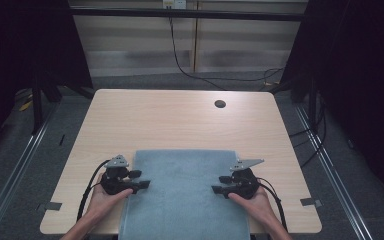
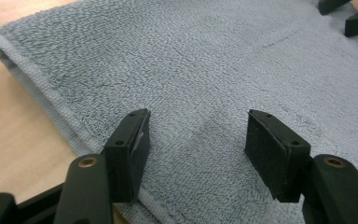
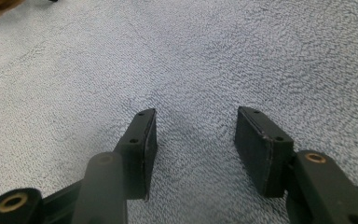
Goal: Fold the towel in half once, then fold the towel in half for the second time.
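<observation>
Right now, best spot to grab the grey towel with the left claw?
Take the towel at its hemmed left edge, coming in from the bare tabletop side. There the folded layers stack into a lip one jaw could slide beneath. The left claw is open above that edge.

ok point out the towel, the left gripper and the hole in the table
towel [image 1: 185,190]: high view, middle of its grey top
left gripper [image 1: 141,180]: high view, between its fingertips
hole [image 1: 220,104]: high view, its dark centre

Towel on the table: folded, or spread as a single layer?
Folded. The towel shows a doubled edge with stacked layers at its hemmed side in the left gripper view, lying flat on the table.
</observation>
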`<state>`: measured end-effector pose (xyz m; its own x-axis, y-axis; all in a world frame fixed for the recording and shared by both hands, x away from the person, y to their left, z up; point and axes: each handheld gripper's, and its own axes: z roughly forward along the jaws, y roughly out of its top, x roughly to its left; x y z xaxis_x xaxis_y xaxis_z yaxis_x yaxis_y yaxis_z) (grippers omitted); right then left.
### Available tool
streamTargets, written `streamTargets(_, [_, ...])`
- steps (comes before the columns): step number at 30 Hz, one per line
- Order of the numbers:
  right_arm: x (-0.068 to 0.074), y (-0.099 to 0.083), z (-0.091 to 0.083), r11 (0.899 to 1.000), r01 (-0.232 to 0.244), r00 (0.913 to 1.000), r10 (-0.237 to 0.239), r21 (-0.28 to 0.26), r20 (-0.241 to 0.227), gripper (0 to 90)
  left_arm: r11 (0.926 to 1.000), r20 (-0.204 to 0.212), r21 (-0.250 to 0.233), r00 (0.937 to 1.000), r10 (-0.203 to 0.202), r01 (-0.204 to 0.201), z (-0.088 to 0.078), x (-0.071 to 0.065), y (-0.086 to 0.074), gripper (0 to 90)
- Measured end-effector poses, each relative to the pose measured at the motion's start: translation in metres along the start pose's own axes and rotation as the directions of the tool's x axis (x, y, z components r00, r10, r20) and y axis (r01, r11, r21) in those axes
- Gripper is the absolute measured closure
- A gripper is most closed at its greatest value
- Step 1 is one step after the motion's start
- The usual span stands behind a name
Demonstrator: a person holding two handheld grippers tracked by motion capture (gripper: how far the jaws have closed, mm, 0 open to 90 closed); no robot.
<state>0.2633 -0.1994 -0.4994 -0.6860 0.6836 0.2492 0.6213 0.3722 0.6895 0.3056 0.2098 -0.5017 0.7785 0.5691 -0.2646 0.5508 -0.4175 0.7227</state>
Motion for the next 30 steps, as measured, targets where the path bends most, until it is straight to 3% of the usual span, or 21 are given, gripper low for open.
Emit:
streamTargets(6, [0.02,-0.006,-0.003,0.999,0.04,0.9992,-0.04,0.029,-0.002,40.6,0.9998,0.02,0.02,0.9998,0.001,-0.001,-0.01,-0.012,-0.009,39.2])
streamTargets(9, [0.023,-0.008,-0.008,0.999,0.021,0.9994,-0.02,0.029,-0.027,39.5,0.9998,0.013,0.011,0.9998,0.014,-0.014,-0.015,-0.014,-0.009,38.2])
streamTargets(11, [0.02,-0.006,-0.012,1.0,0.004,0.9998,-0.004,0.01,-0.019,35.7,0.9999,0.025,-0.012,0.9997,0.001,-0.001,-0.015,-0.01,-0.006,38.2])
streamTargets(14, [0.008,0.004,-0.021,0.999,-0.017,0.9998,0.017,-0.044,0.005,37.7,0.9991,0.029,-0.043,0.9996,-0.002,0.003,-0.019,0.001,0.005,43.6])
streamTargets(16, [-0.005,0.014,-0.028,0.995,-0.032,0.9987,0.035,-0.09,0.038,37.5,0.9976,0.007,-0.069,1.0,-0.005,0.006,-0.022,0.008,0.015,48.2])
streamTargets(19, [-0.023,0.026,-0.032,0.994,-0.039,0.9966,0.046,-0.101,0.069,40.9,0.9963,-0.031,-0.086,0.9995,0.003,-0.006,-0.019,0.02,0.028,51.1])
streamTargets(22, [-0.041,0.035,-0.034,0.991,-0.019,0.9923,0.035,-0.134,0.119,53.1,0.9948,-0.072,-0.098,0.9971,0.022,-0.029,-0.01,0.035,0.042,53.7])
streamTargets(23, [-0.048,0.039,-0.032,0.99,-0.031,0.9922,0.048,-0.14,0.115,52.1,0.9952,-0.069,-0.098,0.9976,0.006,-0.012,-0.007,0.04,0.044,54.1])
streamTargets(25, [-0.058,0.043,-0.027,0.992,-0.031,0.9932,0.044,-0.122,0.107,55.2,0.9928,-0.084,-0.116,0.9958,-0.036,0.026,-0.002,0.05,0.046,53.6])
streamTargets(27, [-0.066,0.045,-0.019,0.997,-0.014,0.9903,0.025,-0.08,0.137,55.1,0.9937,-0.082,-0.107,0.9958,-0.042,0.033,0.001,0.054,0.044,52.4])
streamTargets(30, [-0.08,0.041,-0.008,0.996,-0.048,0.9895,0.058,-0.072,0.132,51.7,0.9939,-0.094,-0.101,0.9942,-0.053,0.044,0.001,0.058,0.039,48.8])
